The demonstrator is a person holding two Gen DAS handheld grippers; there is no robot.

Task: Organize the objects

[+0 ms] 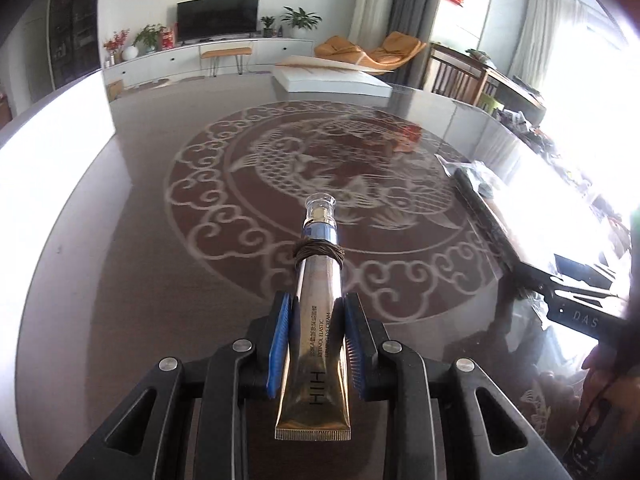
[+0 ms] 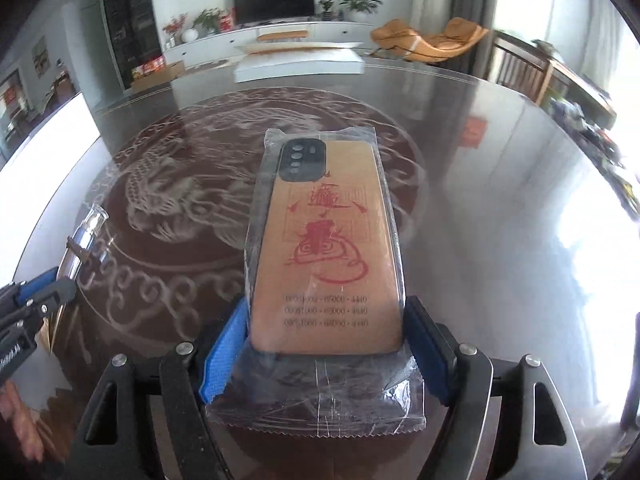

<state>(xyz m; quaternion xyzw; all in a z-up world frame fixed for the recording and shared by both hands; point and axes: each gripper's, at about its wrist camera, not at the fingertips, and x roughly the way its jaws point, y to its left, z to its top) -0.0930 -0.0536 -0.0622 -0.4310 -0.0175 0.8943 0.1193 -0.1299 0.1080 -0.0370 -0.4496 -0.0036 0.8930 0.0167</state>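
Glossy round glass table [image 1: 132, 208], etched fish medallion, white box [image 1: 332, 80] at far edge

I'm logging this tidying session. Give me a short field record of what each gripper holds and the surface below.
left gripper: jaws shut on gold eye cream tube, clear cap pointing away
tube detail: brown cord wound around its neck
right gripper: jaws closed on phone case in clear plastic wrapper
case print: red design on tan back
surface: glass table with etched fish pattern

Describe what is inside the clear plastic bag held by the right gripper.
The plastic bag holds a tan phone case with red print; its underside is hidden.
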